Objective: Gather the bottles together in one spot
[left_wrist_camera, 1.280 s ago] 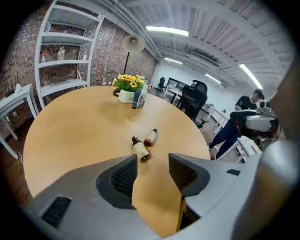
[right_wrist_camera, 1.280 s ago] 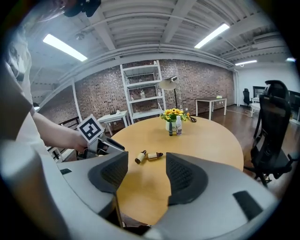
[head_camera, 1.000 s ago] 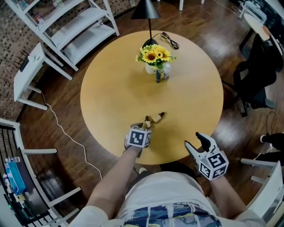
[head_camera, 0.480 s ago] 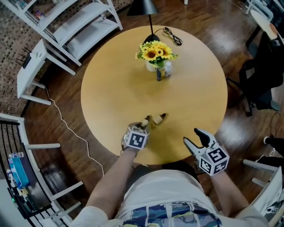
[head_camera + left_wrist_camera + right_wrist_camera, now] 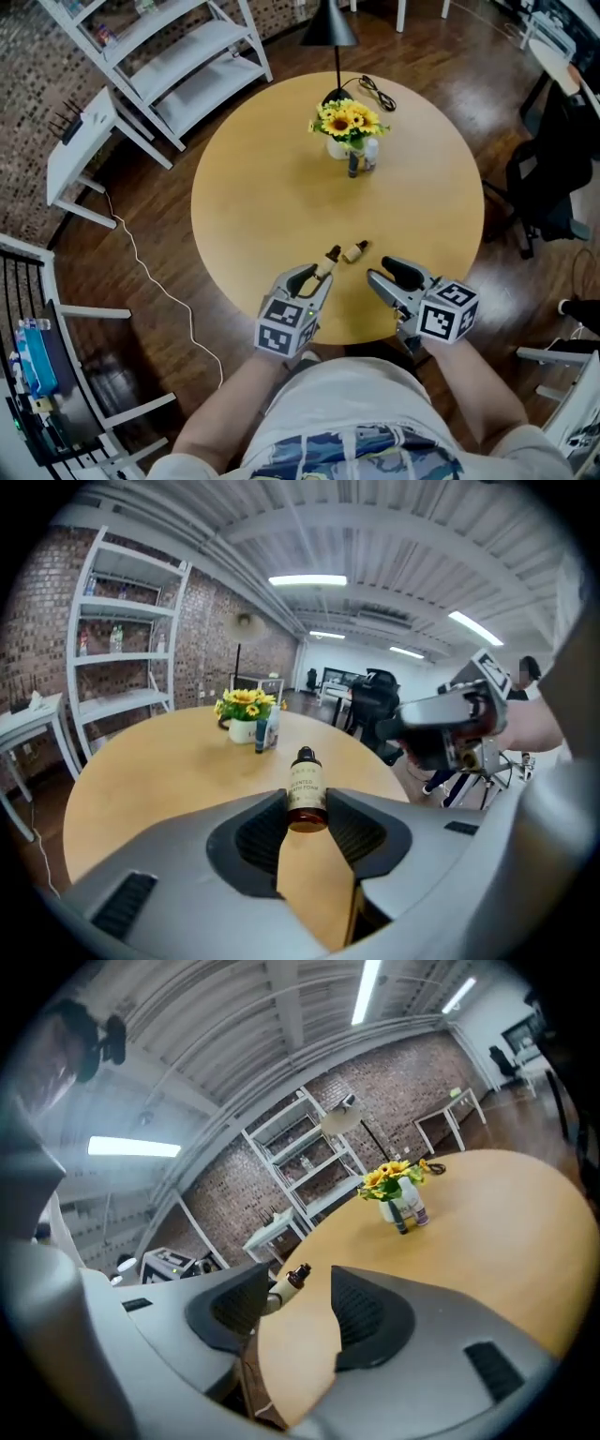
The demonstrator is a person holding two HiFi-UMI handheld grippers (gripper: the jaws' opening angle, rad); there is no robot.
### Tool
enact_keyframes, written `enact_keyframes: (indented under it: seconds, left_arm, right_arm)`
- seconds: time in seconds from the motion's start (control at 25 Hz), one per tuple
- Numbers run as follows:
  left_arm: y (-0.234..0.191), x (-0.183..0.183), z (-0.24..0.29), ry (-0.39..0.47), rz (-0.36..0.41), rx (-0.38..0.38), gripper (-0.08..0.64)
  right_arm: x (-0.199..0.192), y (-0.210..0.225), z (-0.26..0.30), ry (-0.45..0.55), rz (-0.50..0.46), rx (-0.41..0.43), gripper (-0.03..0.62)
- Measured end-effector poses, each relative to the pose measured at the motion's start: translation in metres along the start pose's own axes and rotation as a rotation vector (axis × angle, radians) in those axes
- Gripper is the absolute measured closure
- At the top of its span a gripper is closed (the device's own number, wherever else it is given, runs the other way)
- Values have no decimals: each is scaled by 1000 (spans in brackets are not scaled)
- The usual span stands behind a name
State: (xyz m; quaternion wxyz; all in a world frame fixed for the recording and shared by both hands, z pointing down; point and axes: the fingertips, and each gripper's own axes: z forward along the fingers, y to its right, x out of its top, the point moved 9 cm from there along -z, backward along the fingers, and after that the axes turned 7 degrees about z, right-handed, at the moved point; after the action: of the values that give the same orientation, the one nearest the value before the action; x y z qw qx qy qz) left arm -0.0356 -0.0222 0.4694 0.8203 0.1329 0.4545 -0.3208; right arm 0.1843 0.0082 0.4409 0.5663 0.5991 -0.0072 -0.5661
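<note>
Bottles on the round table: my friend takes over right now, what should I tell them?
Left hand-held gripper: shut on a small amber bottle.
Right hand-held gripper: open. Its jaws have just been closing but grip nothing. The second small bottle lies on the table just ahead of it.
Two more bottles stand beside the sunflower vase.
Done: one bottle picked up.
Left: probably grab the lying one, then set both by the vase.

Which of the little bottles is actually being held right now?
The amber bottle with the black cap: the left gripper has just closed its jaws on it. A second bottle lies on the table; two upright bottles stand by the sunflowers.
</note>
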Motion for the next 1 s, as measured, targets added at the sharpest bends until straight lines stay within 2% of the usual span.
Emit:
enact_keyframes:
  seconds: [0.16,0.28,0.4,0.48,0.52,0.76,1.0]
  left_arm:
    - [22,13,-51,127,78,-59,425]
    - [36,12,-85,198,127,-103,425]
    - [46,2,-115,245,183,-133,425]
    - [51,-10,-132,258,204,-142,425]
    - [53,-16,-139,261,208,-147,425]
    - [58,-45,-164,243,193,-185,422]
    - [51,-61,-165,172,157,-173,422]
  right_arm:
    - [-7,-43,15,21,123,108,419]
    - [-23,-73,22,16,186,147,419]
    - [-41,-99,24,17,237,175,423]
    - [-55,-112,22,18,254,191,480]
    - [-62,-119,21,19,256,193,486]
    - [-88,-149,17,0,173,144,488]
    - [-74,-151,17,-30,-34,85,488]
